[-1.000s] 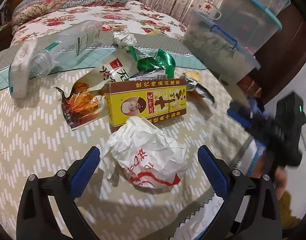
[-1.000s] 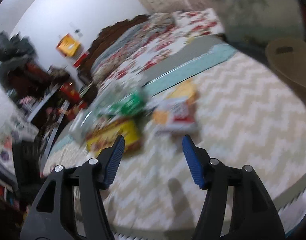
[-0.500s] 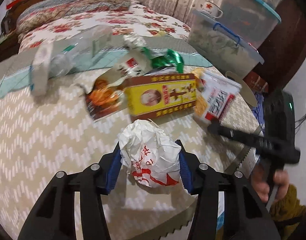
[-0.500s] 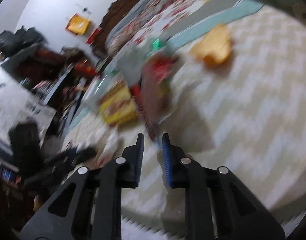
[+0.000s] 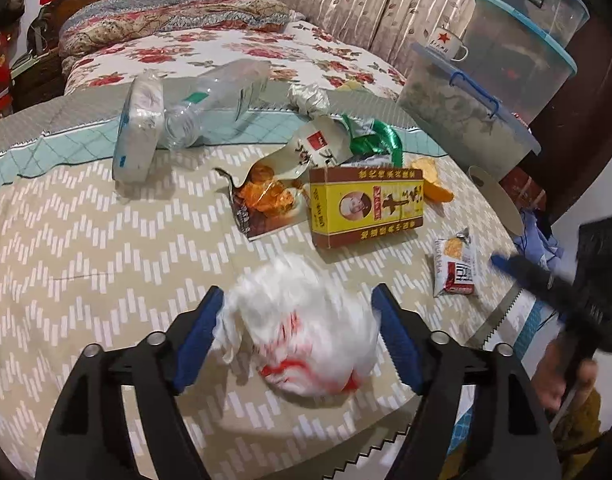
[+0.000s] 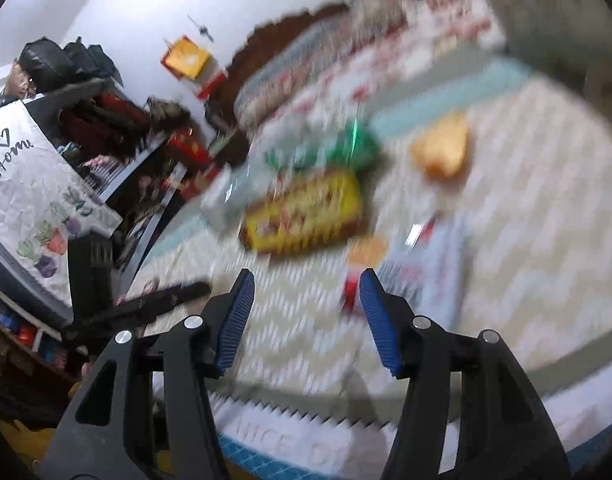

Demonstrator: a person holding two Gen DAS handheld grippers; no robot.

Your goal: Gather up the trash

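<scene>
Trash lies on a round table with a chevron cloth (image 5: 85,240). A crumpled white bag with red print (image 5: 301,332) sits blurred between the pads of my left gripper (image 5: 297,336), whose jaws stand apart around it. Behind it lie a yellow box (image 5: 366,208), an opened snack wrapper (image 5: 265,196), a green wrapper (image 5: 374,140), a clear plastic bottle (image 5: 213,100) and a small red-and-white snack packet (image 5: 456,268). My right gripper (image 6: 306,320) is open and empty, with that packet (image 6: 406,276) blurred just beyond its right pad. The right gripper also shows in the left wrist view (image 5: 546,284).
Stacked clear storage bins (image 5: 486,92) with an enamel mug (image 5: 444,42) stand at the back right. A bed with a floral cover (image 5: 225,48) lies behind the table. A tissue pack (image 5: 139,128) lies beside the bottle. The table's front edge (image 6: 326,420) is close to the right gripper.
My left gripper was shut on the white bag and has now opened. My right gripper was shut on the red-and-white packet; now it is open and the packet lies on the cloth.
</scene>
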